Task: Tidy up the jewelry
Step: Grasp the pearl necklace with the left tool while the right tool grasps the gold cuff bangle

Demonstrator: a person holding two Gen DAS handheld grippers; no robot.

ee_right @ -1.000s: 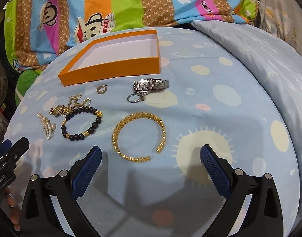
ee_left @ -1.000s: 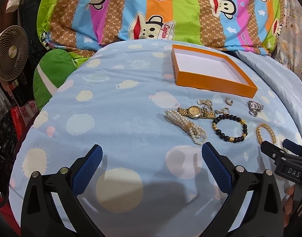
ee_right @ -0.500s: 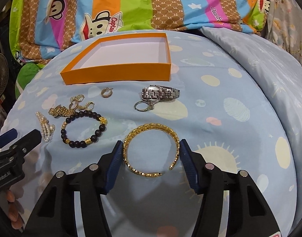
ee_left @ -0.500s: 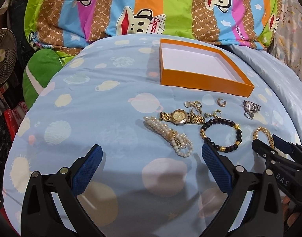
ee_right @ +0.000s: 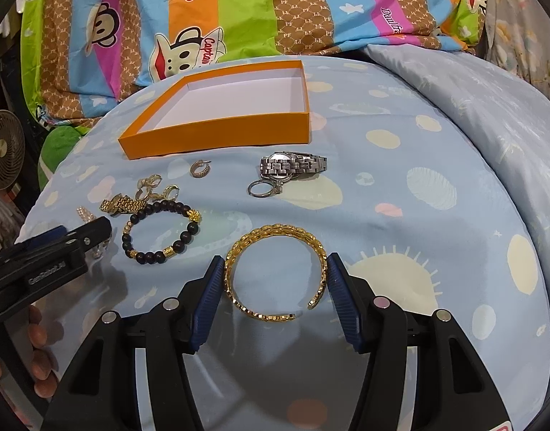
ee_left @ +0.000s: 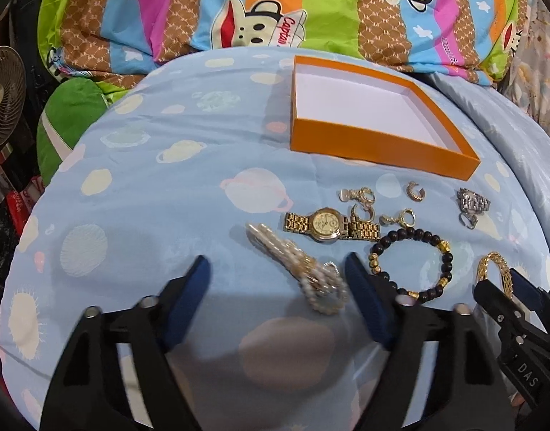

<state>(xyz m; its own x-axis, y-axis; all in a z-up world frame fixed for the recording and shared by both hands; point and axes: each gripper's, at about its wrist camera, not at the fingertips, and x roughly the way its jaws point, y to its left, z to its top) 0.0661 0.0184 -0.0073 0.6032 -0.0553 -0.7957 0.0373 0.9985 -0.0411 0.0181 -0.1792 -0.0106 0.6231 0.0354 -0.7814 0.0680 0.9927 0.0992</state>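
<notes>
An empty orange box (ee_left: 375, 142) (ee_right: 217, 133) lies at the back of the blue bedspread. Before it lie a pearl bracelet (ee_left: 300, 269), a gold watch (ee_left: 329, 224), a black bead bracelet (ee_left: 411, 262) (ee_right: 160, 231), gold earrings (ee_left: 361, 195), a silver watch (ee_right: 293, 165) with a ring (ee_right: 262, 188), and a gold bangle (ee_right: 275, 273). My left gripper (ee_left: 276, 280) is part open around the pearl bracelet's near end. My right gripper (ee_right: 275, 273) has both pads against the gold bangle's sides.
A striped monkey-print quilt (ee_left: 275, 18) is bunched behind the box. A small fan (ee_left: 1, 97) and a green cushion (ee_left: 70, 122) stand at the left. Pale bedding (ee_right: 472, 107) rises at the right.
Both grippers have moved forward and narrowed. The left now brackets the pearl bracelet; the right has closed onto the gold bangle.
</notes>
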